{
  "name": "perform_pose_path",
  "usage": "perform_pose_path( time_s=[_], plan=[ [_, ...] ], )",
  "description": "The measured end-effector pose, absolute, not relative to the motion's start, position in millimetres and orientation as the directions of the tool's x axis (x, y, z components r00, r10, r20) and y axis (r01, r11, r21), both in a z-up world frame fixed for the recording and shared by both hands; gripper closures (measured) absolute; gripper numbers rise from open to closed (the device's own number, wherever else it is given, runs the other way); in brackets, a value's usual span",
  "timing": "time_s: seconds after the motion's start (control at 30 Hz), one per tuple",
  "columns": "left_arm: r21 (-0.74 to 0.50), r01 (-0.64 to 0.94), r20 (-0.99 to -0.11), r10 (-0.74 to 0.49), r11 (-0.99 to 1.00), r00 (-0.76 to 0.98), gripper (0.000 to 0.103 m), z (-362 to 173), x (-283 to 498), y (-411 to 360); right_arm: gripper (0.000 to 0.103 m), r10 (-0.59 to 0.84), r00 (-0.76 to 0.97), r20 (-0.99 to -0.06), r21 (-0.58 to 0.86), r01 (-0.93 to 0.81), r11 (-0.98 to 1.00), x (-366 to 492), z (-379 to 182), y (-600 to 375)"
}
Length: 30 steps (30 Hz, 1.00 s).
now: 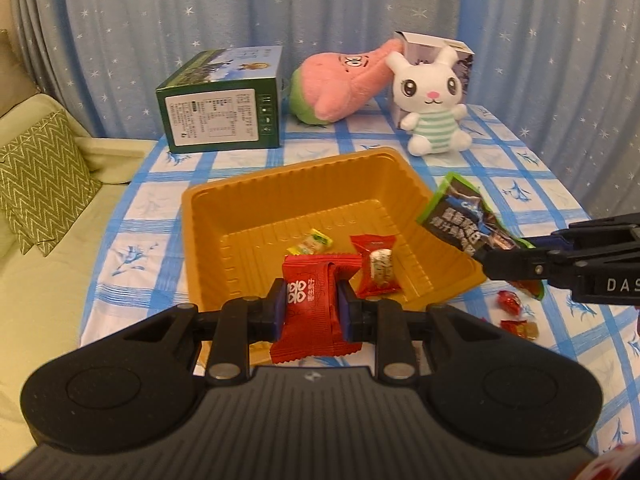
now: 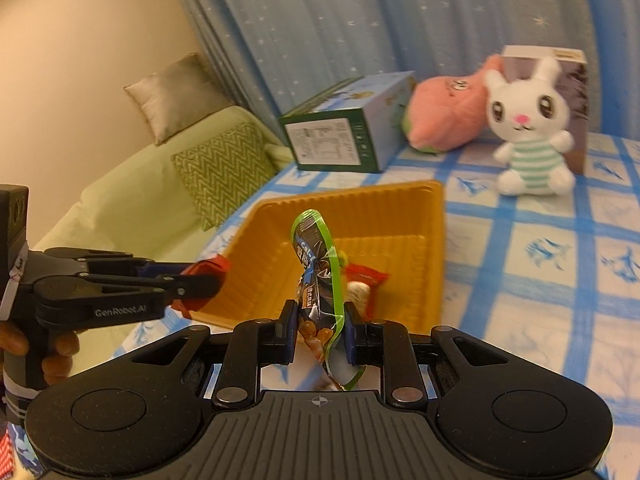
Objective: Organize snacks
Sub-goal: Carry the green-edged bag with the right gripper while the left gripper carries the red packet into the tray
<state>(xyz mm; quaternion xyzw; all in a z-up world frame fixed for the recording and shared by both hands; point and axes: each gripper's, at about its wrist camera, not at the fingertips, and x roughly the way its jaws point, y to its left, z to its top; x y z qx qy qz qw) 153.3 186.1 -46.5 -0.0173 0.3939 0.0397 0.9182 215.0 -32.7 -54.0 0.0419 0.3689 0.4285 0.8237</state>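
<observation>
An orange plastic tray (image 1: pixel 208 216) sits on the checked tablecloth; it also shows in the right wrist view (image 2: pixel 434 240). Inside it lie a small yellow candy (image 1: pixel 314 242) and a red wrapped candy (image 1: pixel 376 266). My left gripper (image 1: pixel 311 307) is shut on a red snack packet (image 1: pixel 310 312) over the tray's near rim. My right gripper (image 2: pixel 320 330) is shut on a dark packet with green edge (image 2: pixel 318 272), held above the tray's right rim; this packet also shows in the left wrist view (image 1: pixel 464 216). The left gripper with its red packet (image 2: pixel 204 276) appears at the tray's left side.
A green box (image 1: pixel 222 108), a pink plush (image 1: pixel 344 86) and a white rabbit plush (image 1: pixel 432 100) stand at the table's back, with another box (image 1: pixel 464 56) behind the rabbit. Two small red candies (image 1: pixel 510 302) lie right of the tray. A sofa with cushions (image 1: pixel 44 168) is on the left.
</observation>
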Motion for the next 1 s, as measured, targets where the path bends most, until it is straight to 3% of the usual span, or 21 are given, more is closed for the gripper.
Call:
perform_pose_path(
  time_s=[1.0],
  plan=[
    [-0.060,-0.186,-0.803,0.063,0.981,0.593,0.078,-96.3,222.8,241.4,0.080,0.681,0.339,-0.649,0.377,-0.633,0.676,263.5,-94.0,80.0]
  ],
)
